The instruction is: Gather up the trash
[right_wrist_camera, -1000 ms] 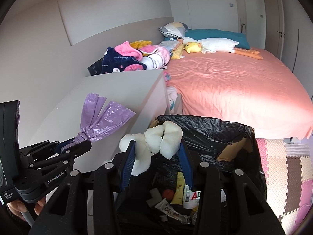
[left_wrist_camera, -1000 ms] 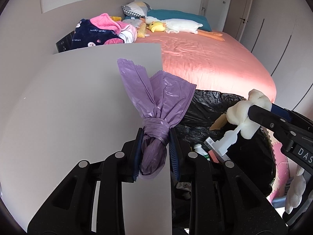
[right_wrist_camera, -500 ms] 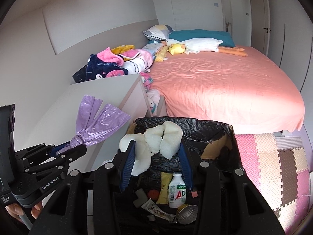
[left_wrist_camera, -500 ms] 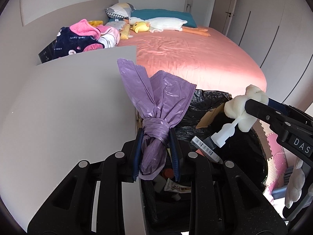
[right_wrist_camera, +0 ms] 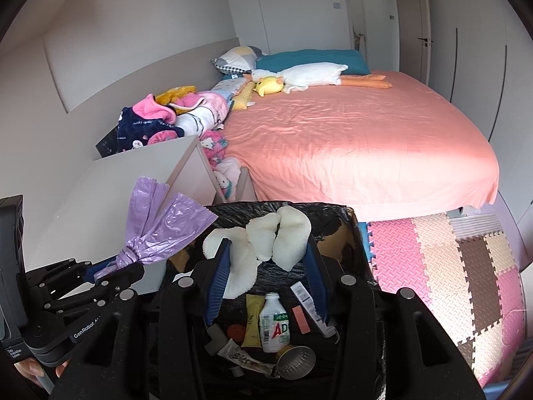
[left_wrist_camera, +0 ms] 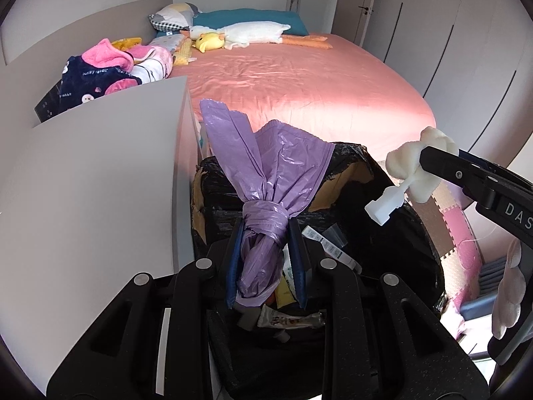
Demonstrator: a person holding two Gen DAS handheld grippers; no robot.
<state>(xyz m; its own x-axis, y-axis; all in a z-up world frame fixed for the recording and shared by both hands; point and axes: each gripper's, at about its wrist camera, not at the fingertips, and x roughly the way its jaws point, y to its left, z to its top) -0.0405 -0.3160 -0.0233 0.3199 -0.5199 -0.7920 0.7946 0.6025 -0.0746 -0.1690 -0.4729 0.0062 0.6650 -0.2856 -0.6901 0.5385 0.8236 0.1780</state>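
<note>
Over the bin point(right_wrist_camera: 353, 230), left tongs point(left_wrist_camera: 265, 266) clamp a purple bag point(left_wrist_camera: 266, 180), right tongs point(right_wrist_camera: 266, 276) pinch a white wad point(right_wrist_camera: 263, 243) (fluffy, may cling to the pads and miss).

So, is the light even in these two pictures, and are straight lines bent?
Left wrist view: sunlight falls as a bright patch on the bed, the bin interior is dark, and the wardrobe lines bow. Right wrist view: the same patch on the bed, with black corners from the fisheye.

Home bedroom: wide bed in salmon-pink sheet point(right_wrist_camera: 359, 140), long white plush goose point(right_wrist_camera: 309, 73) lying by teal pillow point(right_wrist_camera: 309, 58) (wardrobe doors point(left_wrist_camera: 466, 50) lining one wall).
</note>
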